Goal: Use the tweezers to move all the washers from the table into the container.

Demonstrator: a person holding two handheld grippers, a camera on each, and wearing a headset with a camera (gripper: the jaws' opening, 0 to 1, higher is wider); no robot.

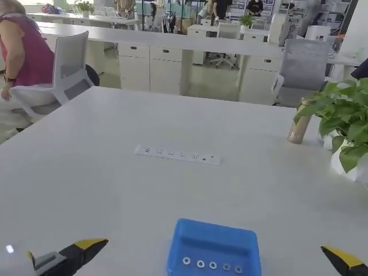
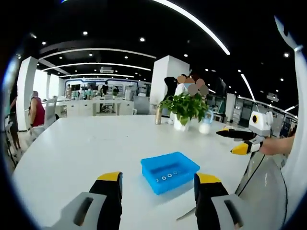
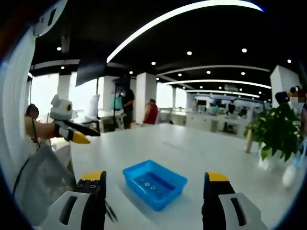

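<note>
A blue container (image 1: pixel 213 244) sits on the white table near its front edge, with several washers (image 1: pixel 212 265) in a row inside it. My left gripper (image 1: pixel 92 247) is low at the left of it and my right gripper (image 1: pixel 339 259) low at the right, both apart from it. In the left gripper view my left gripper (image 2: pixel 158 179) stands open with the container (image 2: pixel 184 165) beyond its jaws and thin metal tweezers (image 2: pixel 185 214) on the table. My right gripper (image 3: pixel 154 176) is open and holds nothing, the container (image 3: pixel 168 191) ahead and the tweezers (image 3: pixel 110 211) beside its left jaw.
A white power strip (image 1: pixel 177 154) lies mid-table. A potted plant (image 1: pixel 345 118) and a tan bottle (image 1: pixel 298 127) stand at the right edge. A person in a pink top (image 1: pixel 26 54) sits on a chair at the far left. Desks and chairs fill the room behind.
</note>
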